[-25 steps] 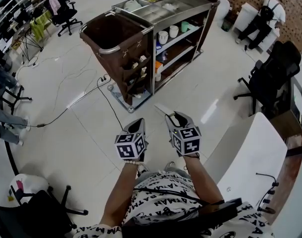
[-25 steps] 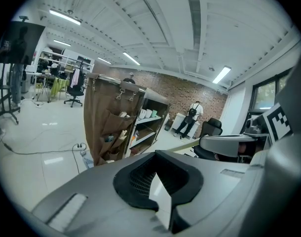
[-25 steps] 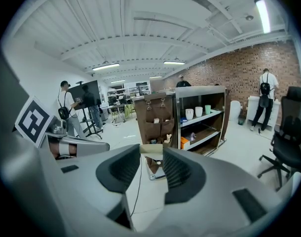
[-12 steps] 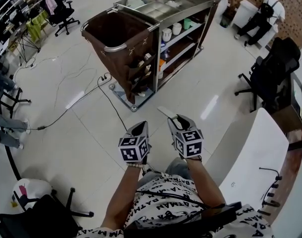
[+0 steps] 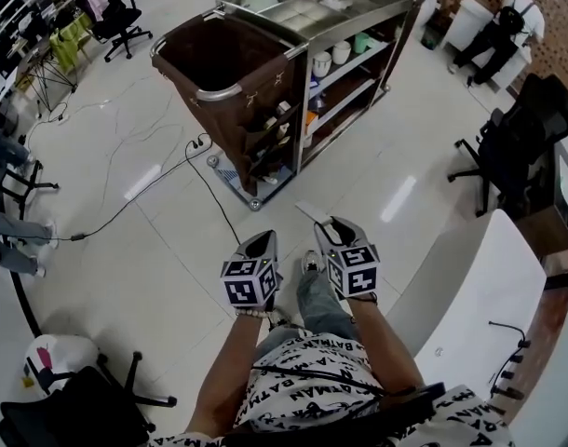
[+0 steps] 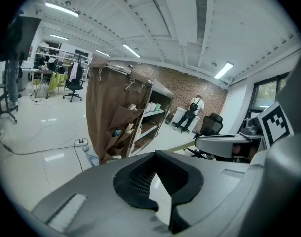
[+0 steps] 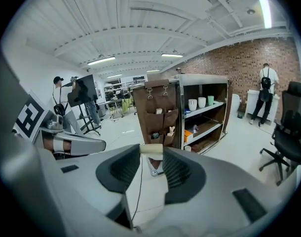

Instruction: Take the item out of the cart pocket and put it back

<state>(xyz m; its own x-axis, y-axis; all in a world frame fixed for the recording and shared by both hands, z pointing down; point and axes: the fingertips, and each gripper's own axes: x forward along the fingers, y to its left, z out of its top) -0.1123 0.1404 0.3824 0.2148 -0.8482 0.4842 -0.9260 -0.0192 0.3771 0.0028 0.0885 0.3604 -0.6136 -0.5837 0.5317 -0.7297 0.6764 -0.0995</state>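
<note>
The housekeeping cart (image 5: 230, 89) stands ahead, a brown bag on its near end with several cloth pockets (image 5: 265, 124) down its side, small items in them. The pockets also show in the left gripper view (image 6: 118, 125) and the right gripper view (image 7: 160, 118). My right gripper (image 5: 328, 226) is shut on a flat cream item (image 5: 309, 211), pinched between the jaw tips (image 7: 151, 149). My left gripper (image 5: 264, 241) hangs beside it, shut and holding nothing (image 6: 156, 154). Both are well short of the cart, over bare floor.
The cart's steel shelves (image 5: 344, 63) hold cups. A black cable (image 5: 172, 170) runs across the floor to the cart's base. A white table (image 5: 480, 296) and black office chairs (image 5: 512, 147) are at the right. Another chair (image 5: 79, 408) sits bottom left. A person (image 5: 498, 26) sits far back.
Both grippers have sunk a little and moved on toward the cart. A knee and shoe now show between them. The right gripper still holds the cream item.
</note>
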